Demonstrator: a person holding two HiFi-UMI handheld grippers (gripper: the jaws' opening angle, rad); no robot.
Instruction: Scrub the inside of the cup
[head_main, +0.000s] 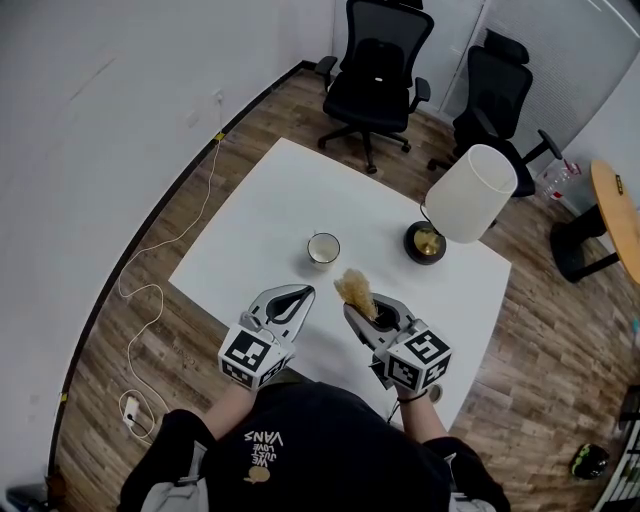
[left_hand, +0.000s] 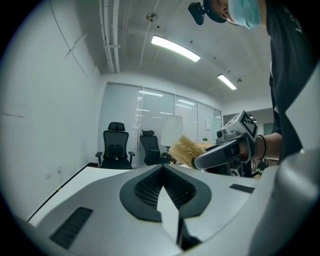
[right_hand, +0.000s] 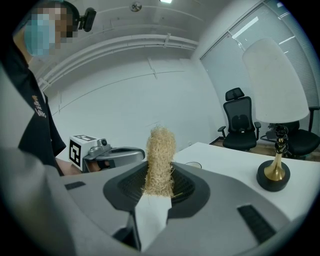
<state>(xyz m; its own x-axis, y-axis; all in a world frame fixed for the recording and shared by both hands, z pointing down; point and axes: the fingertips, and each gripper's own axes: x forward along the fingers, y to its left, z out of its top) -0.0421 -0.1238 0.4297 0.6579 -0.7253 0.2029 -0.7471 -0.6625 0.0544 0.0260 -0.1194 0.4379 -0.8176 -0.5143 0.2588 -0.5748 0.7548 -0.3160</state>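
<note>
Item 1: white square table on a wood-plank floor.

Item 2: small white round cup with a dark rim. It stands upright near the middle of the table, mouth up, on its own. It is beyond both grippers and touches neither.

Item 3: left gripper, grey, with a marker cube at its near end. It is held over the near edge of the table and points towards the far side. Its jaws are pressed together with nothing between them.

Item 4: right gripper, of the same make, just right of the left one. Its jaws are clamped on the base of item 5.

Item 5: tan, fibrous loofah scrubber. It sticks out past the right jaw tips, towards the cup but apart from it.

Item 6: table lamp with a white shade, gold stem and round black base. It stands on the far right part of the table, right of the cup.

Item 7: two black office chairs, on the floor beyond the table.

Item 8: white cable, looped on the floor to the left.
</note>
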